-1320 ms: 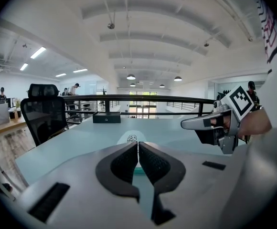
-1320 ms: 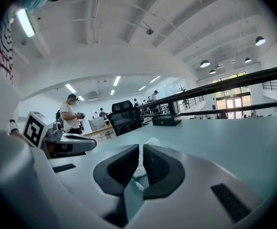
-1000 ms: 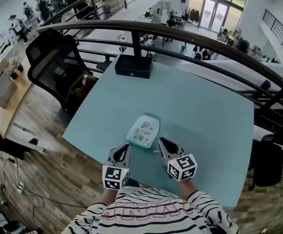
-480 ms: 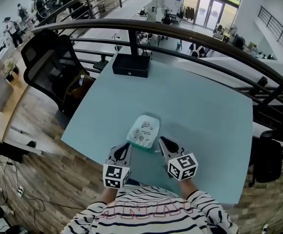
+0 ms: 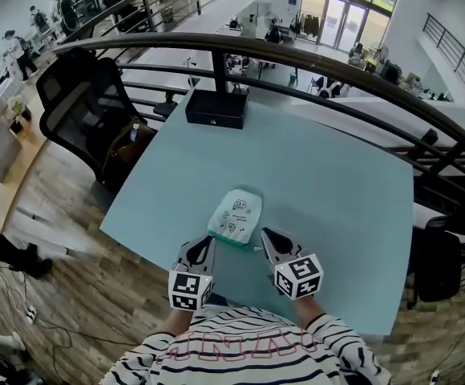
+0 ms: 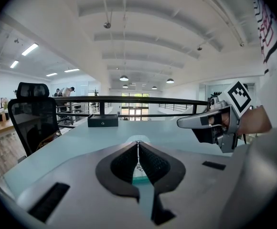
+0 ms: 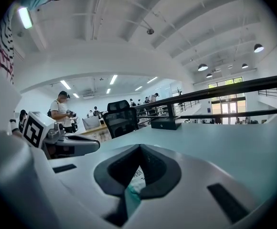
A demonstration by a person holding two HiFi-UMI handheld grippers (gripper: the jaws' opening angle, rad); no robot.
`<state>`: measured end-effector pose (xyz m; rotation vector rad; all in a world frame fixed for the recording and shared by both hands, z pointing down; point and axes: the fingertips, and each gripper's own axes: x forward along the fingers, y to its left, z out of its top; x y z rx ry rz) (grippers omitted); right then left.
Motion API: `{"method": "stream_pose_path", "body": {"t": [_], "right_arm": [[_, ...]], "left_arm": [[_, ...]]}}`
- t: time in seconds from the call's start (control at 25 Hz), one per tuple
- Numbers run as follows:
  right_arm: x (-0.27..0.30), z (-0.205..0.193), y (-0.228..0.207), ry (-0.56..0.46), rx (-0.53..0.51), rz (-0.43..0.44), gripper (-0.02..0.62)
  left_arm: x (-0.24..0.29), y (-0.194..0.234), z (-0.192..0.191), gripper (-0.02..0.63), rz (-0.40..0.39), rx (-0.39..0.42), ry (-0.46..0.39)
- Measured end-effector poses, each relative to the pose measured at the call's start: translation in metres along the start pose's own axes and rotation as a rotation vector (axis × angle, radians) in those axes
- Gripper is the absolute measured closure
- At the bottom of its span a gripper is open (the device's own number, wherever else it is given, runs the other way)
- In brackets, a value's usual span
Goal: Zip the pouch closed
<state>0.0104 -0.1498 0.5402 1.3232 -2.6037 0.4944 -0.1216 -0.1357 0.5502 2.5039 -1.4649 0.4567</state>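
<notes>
2 claws sit low over the near edge of the pale blue counter [image 5: 337,183], 1 on each side of the pouch [image 5: 236,213]. The left claw [image 5: 208,242] has its jaws pressed together, tips right at the pouch's near-left corner. In the left gripper view the dark pads meet, and the pouch's teal near edge and white face show through the slit below them. The right claw [image 5: 265,234] is likewise closed, its tips just beside the near-right corner. Whether either claw pinches fabric or a zip pull I cannot tell. The pouch lies flat, white with small printed figures, its rounded far end pointing toward a black box [image 5: 216,109] at the counter's far edge, well apart. A black office chair [image 5: 88,107] stands off the counter's left side. A dark curved railing [image 5: 313,58] runs behind.
</notes>
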Motion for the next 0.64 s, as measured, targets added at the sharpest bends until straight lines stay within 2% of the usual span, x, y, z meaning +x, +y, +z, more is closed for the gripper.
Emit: {"method": "stream_pose_path", "body": {"t": [0.64], "right_arm": [[-0.013, -0.002, -0.003, -0.002, -0.007, -0.004, 0.569]], "left_arm": [[-0.002, -0.013, 0.0, 0.579, -0.004, 0.004, 0.006]]}}
